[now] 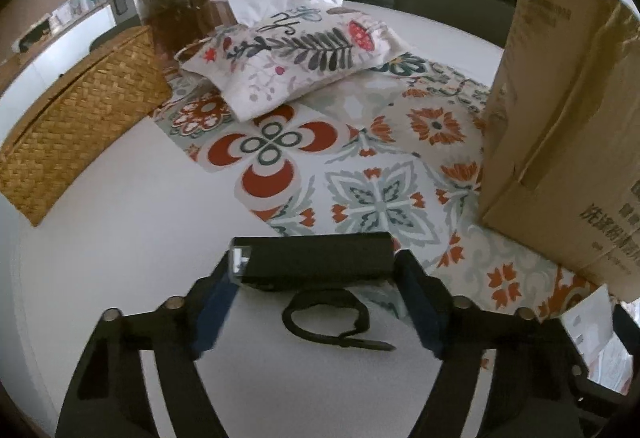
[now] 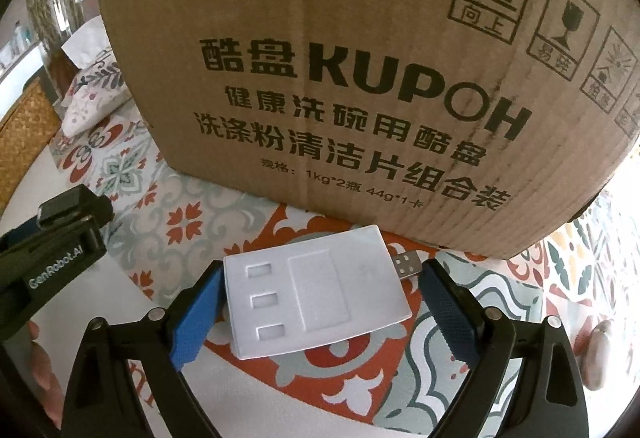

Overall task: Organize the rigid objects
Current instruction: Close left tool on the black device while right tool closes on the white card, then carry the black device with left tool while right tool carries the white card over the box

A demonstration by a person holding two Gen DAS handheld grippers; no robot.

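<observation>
Here, on the left, the left claw clamps a black box by its two short ends, a strap loop hanging beneath it above the worktop. It looks rigid and light, so an end grip should hold. To the right, the right claw brackets a white USB hub lying flat on the patterned cloth, just before the cardboard box; whether both pads press it I cannot tell. Smooth, stiff plastic: grip the long edges, sparing the plug.
</observation>
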